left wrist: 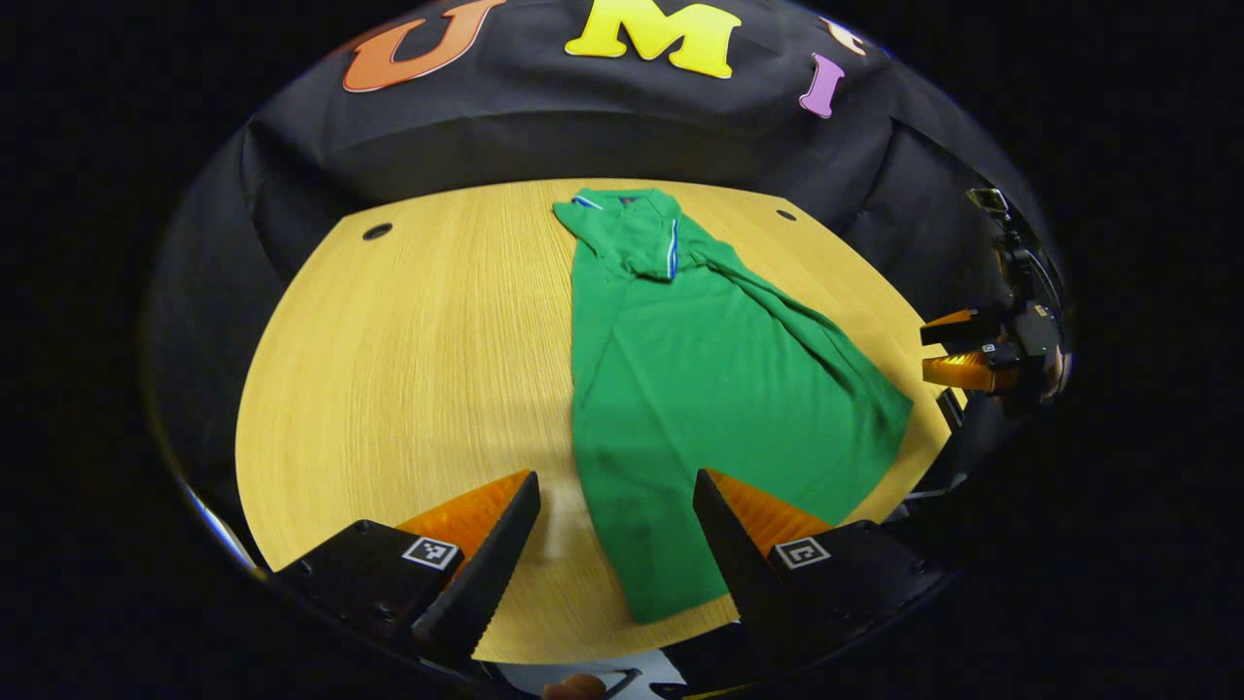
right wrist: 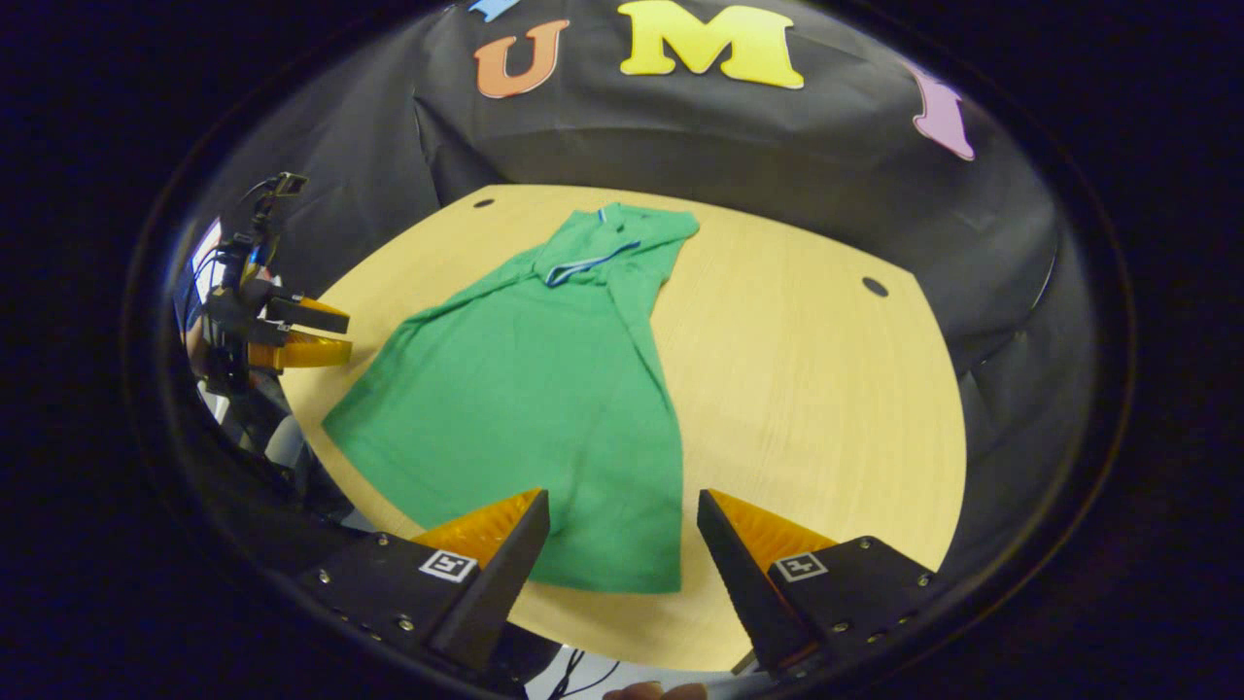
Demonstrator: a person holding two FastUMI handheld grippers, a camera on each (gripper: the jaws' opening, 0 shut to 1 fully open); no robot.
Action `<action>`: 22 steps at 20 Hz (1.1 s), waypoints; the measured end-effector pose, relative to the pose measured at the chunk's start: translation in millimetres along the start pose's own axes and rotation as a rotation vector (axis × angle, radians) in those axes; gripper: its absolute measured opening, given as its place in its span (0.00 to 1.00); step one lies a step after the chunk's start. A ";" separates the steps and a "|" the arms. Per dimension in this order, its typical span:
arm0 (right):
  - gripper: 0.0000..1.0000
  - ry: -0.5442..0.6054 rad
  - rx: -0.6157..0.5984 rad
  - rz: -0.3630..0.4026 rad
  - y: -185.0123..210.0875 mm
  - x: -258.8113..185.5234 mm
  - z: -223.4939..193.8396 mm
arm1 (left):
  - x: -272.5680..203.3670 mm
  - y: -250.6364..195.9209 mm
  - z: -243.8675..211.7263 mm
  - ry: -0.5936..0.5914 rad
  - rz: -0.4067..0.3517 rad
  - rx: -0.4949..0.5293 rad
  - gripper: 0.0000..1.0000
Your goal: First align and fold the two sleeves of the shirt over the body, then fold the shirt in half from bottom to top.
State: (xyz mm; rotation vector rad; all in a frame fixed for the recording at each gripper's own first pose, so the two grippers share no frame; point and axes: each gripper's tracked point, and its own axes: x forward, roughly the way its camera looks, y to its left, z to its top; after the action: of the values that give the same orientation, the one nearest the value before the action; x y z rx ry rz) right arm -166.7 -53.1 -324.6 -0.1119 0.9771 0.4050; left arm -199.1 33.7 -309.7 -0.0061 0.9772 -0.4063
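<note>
Since the soft, light green knit shirt (left wrist: 700,389) drapes limply on the pale wooden tabletop (left wrist: 408,369), both wide-open, empty claws, left claw (left wrist: 616,530) and right claw (right wrist: 622,544), should pinch its near hem corners.

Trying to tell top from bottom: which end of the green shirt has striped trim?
The shirt's far end, toward the cloth wall, carries the trim; the near hem is plain green.

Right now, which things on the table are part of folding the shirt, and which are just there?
Part of the job:
- green shirt, sleeves already folded over the body
- left gripper, open
- right gripper, open

Just there:
- wooden table
- round holes in the table
- black cloth wall
</note>
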 end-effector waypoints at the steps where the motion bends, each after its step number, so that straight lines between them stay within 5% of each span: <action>1: 0.94 0.010 0.003 0.000 1.3 1.5 -6.4 | 0.6 -6.4 -9.2 0.018 -0.007 -0.015 1.00; 6: 0.95 0.041 -0.014 -0.010 4.9 17.5 -22.3 | 8.9 -27.9 -37.3 0.074 -0.021 -0.044 1.00; 19: 0.96 0.105 -0.074 0.003 6.1 49.1 -61.7 | 22.1 -25.0 -66.2 0.119 0.092 0.118 1.00; 20: 0.95 0.110 -0.079 0.005 7.5 49.7 -61.9 | 22.9 -25.0 -66.8 0.119 0.093 0.118 1.00; 22: 0.70 0.107 -0.085 0.014 11.2 50.9 -60.5 | 24.1 -27.8 -64.9 0.120 0.085 0.127 0.99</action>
State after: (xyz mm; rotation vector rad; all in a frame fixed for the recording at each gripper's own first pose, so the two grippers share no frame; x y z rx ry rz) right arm -193.3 -44.9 -399.5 -0.2060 1.0664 0.4572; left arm -248.8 11.3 -360.6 0.1755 1.0642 -0.3933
